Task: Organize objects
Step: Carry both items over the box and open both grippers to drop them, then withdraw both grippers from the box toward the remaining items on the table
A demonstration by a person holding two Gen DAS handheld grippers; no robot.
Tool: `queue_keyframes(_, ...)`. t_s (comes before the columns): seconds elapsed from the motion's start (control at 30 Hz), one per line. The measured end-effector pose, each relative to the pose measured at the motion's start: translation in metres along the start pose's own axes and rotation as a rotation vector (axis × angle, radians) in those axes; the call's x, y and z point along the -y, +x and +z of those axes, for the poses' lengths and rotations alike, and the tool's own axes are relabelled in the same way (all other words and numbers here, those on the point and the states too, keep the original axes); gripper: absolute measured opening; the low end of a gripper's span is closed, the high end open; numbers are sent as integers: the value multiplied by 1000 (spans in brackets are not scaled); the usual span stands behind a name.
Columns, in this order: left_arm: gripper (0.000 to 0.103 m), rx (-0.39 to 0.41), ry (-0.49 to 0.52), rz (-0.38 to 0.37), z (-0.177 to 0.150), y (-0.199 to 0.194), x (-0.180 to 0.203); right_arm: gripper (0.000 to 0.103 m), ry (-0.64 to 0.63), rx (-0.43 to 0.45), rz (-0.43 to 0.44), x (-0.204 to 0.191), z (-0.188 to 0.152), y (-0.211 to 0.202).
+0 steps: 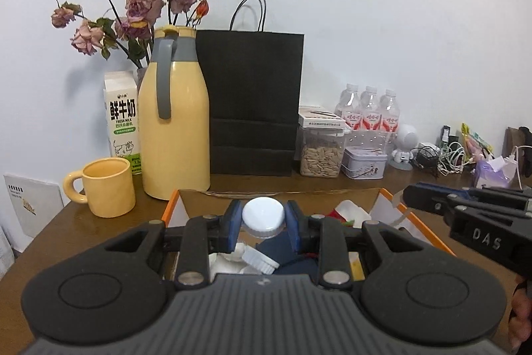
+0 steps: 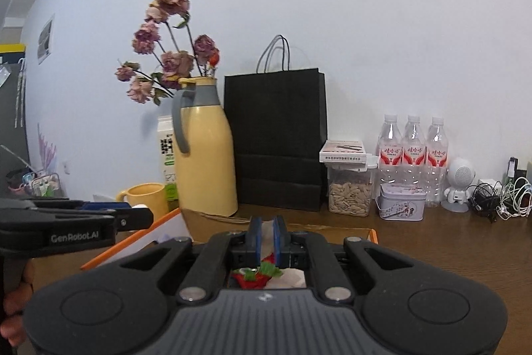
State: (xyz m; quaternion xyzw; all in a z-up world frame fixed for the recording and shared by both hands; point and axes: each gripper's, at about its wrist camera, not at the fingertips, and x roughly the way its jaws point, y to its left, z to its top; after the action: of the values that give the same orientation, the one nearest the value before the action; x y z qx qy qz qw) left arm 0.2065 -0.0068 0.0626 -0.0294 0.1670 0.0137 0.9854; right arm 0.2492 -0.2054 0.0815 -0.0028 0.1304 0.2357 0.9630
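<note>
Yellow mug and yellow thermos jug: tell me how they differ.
The yellow mug is short and open-topped; the yellow thermos jug stands much taller and is closed by a lid with a grey collar. The mug's handle is yellow; the jug's is grey. Both are pale yellow and stand upright on the wooden table.

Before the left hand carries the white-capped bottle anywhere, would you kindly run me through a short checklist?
1. Left gripper jaws pressed on the white cap: ok.
2. Bottle body below the cap visible: cannot tell, it is hidden behind the jaws.
3. Bottle clear of the orange-edged box: cannot tell.
4. Right gripper shut: ok; whether it pinches the white thing behind its jaws: cannot tell.
5. Right gripper apart from the left: ok.
6. Yellow mug and yellow flask upright behind the box: ok.
</note>
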Motion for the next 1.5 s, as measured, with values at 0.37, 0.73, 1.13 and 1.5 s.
queue_keyframes(0.37,29,-67,-37,61,-15,54,-15,6,31,-65,-21,10,-22,38)
queue_keyframes(0.73,79,-48,-39,56,-20,51,-17,21,47,-91,-50,15,-30,43)
queue_keyframes(1.13,103,-9,-59,76,-19,46,-18,103,37,-65,-95,13,-31,40)
queue_keyframes(1.5,103,-23,-59,75,-23,49,-18,103,37,-72,-99,14,-33,41)
